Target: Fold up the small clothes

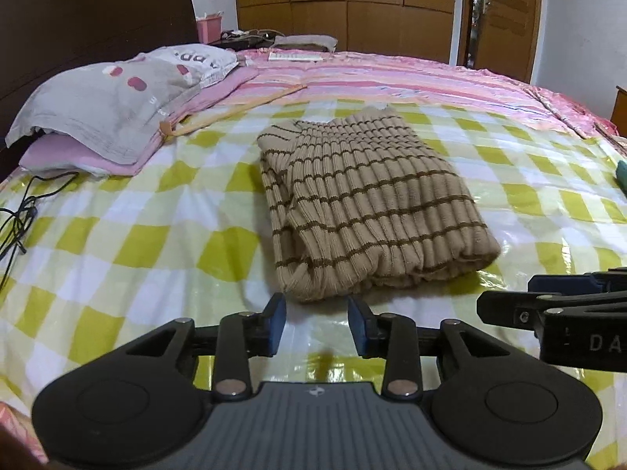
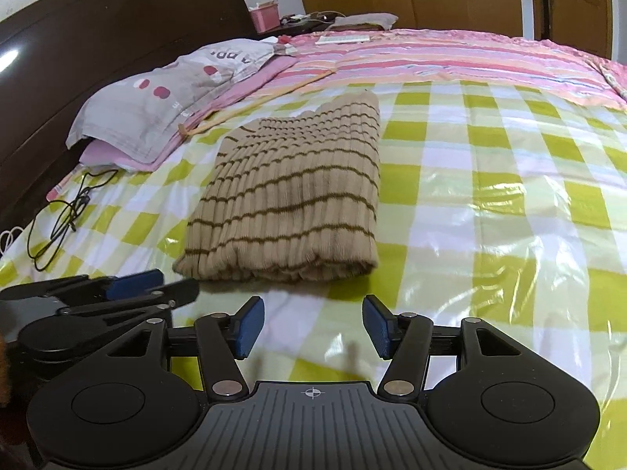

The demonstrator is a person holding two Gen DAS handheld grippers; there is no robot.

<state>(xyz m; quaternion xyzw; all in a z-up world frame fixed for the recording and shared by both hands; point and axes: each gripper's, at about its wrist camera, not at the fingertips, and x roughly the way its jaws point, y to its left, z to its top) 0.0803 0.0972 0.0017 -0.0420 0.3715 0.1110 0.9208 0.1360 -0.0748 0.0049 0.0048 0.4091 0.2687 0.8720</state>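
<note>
Folded striped sweater (image 2: 290,203) on checked sheet (image 2: 490,164), right tongs (image 2: 313,327) open

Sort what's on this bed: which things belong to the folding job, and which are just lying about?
Job:
- folded tan ribbed sweater with brown stripes
- left gripper, open
- right gripper, open

Lying about:
- grey spotted pillow
- black cable
- thin wooden stick
- pink box

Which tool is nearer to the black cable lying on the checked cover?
Left. The left tool sits on the black cable's side of the folded striped sweater. The right tool is at the sweater's other corner, farther from it. Both are empty.
</note>
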